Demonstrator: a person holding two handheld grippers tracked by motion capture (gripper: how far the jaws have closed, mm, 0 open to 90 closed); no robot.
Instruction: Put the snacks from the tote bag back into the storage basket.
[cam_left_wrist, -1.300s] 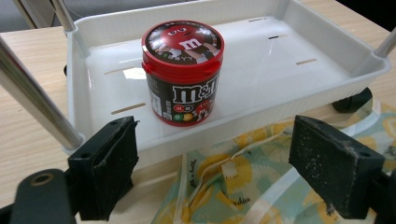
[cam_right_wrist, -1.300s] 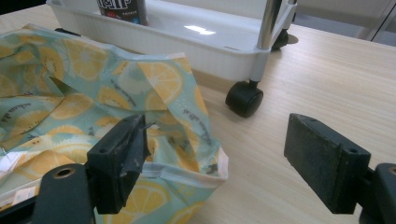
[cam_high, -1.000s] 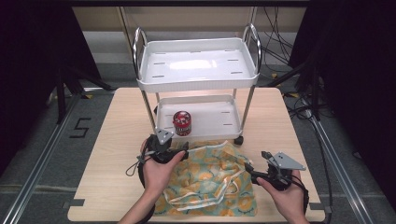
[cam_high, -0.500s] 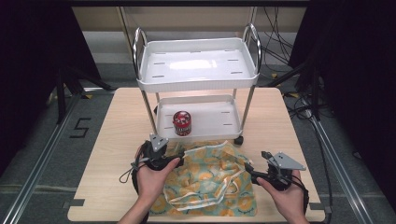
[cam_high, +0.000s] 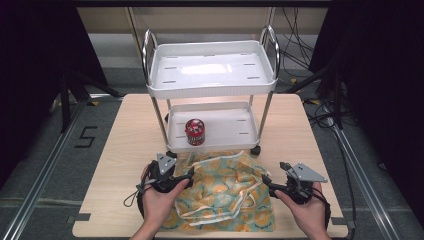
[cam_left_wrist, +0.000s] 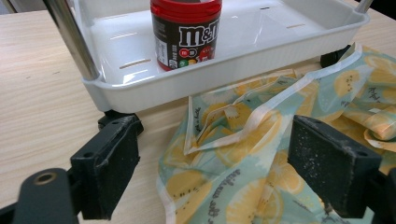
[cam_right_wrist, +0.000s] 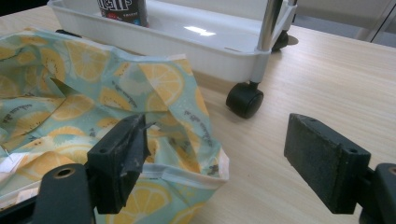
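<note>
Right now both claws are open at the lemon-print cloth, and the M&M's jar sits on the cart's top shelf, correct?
Not quite. The M&M's jar sits on the cart's bottom shelf, as the high view shows. Left claw and right claw are open at the lemon-print cloth.

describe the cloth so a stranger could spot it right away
Start at the white two-tier cart on the wooden table. Just in front of its lower tray lies a crumpled cloth. Its pale green lemon-slice print with white trim is unmistakable.

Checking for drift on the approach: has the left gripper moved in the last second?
Yes. In the high view the left gripper has pulled back toward the person, away from the cart's lower tray, and now sits at the left edge of the lemon-print cloth, jaws open.
</note>
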